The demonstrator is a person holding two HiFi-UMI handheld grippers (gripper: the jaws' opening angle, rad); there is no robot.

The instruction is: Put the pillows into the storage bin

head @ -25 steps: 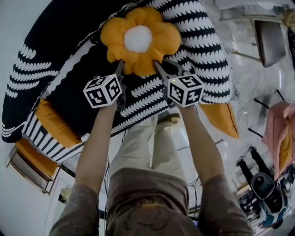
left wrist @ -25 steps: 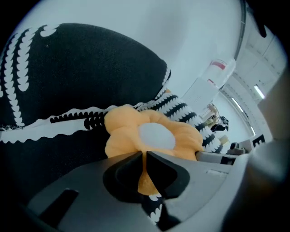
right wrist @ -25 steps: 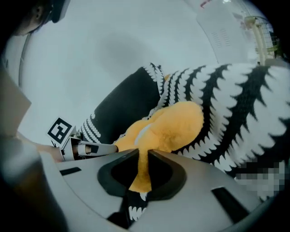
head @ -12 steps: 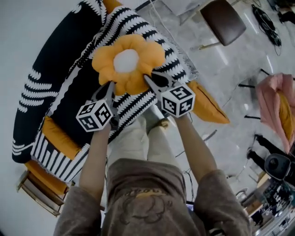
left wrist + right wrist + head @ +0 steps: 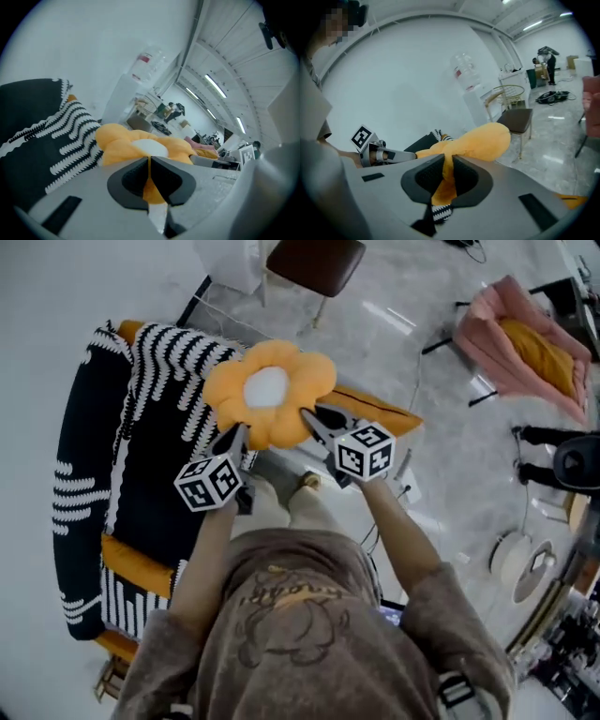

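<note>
Orange plush fills both pinches: the left hand-held gripper and the right hand-held gripper each clamp, nearly closed, a lower petal of the flower pillow, held at upper centre above the striped sofa. Soft, light and floppy, it likely handles best by its petal edges.

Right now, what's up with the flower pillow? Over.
Shut on flower pillow: left gripper, right gripper. Pillow up over striped sofa. Beyond, brown chair, apart.
</note>
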